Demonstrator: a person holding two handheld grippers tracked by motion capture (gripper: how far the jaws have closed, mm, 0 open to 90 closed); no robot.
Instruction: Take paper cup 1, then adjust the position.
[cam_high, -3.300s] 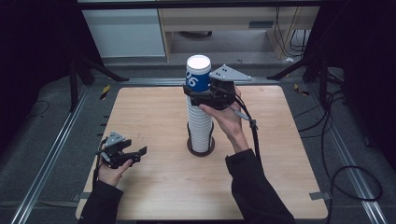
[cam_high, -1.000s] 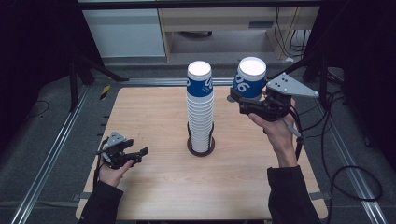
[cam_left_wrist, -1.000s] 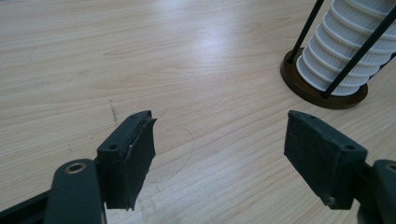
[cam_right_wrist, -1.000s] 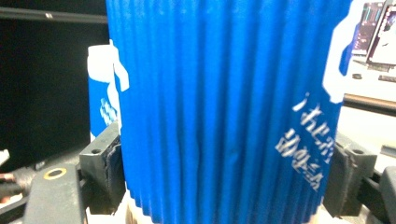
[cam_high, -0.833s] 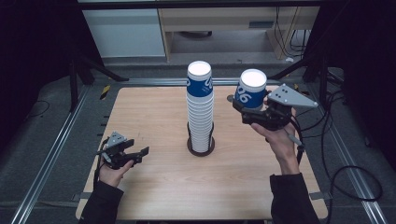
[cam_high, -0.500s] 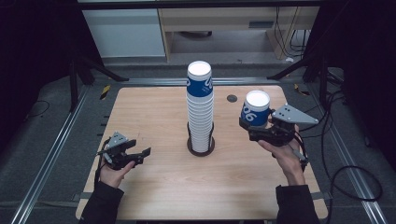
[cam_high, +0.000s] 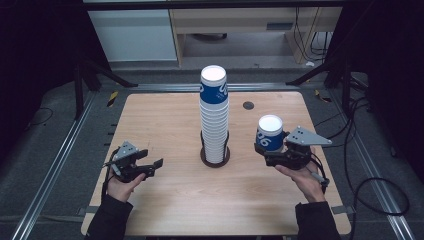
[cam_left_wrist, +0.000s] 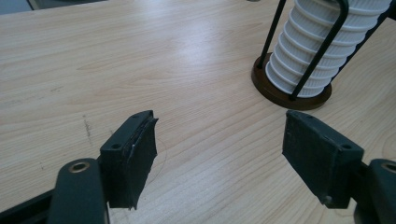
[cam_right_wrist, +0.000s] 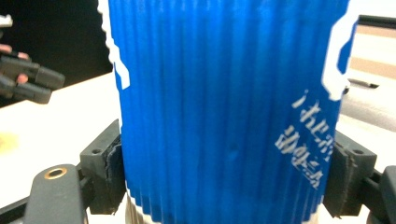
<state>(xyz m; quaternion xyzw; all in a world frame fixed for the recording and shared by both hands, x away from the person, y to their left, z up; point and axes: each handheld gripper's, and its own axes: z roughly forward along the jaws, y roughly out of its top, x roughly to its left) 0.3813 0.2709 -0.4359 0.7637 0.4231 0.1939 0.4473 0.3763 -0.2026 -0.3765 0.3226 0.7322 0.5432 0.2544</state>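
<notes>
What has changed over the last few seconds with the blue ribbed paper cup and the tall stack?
The right tongs lifted the blue ribbed paper cup off the tall stack of cups, carried it rightward and lowered it toward the wooden table, still clamped. The stack in its black wire holder and the open left tongs stayed put.

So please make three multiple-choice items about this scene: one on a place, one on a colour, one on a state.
1. Where is the cup stack?
A. in a holder at the table's middle
B. at the left edge
C. on the floor

2. What colour is the wall of the held cup?
A. red
B. blue
C. green

3. How is the left gripper?
A. shut on a cup
B. open, holding nothing
C. shut on the holder

Answers: 1 A, the high view shows the stack in the holder mid-table. 2 B, the right gripper clamps a ribbed blue wall. 3 B, its jaws stand apart over bare table.
</notes>
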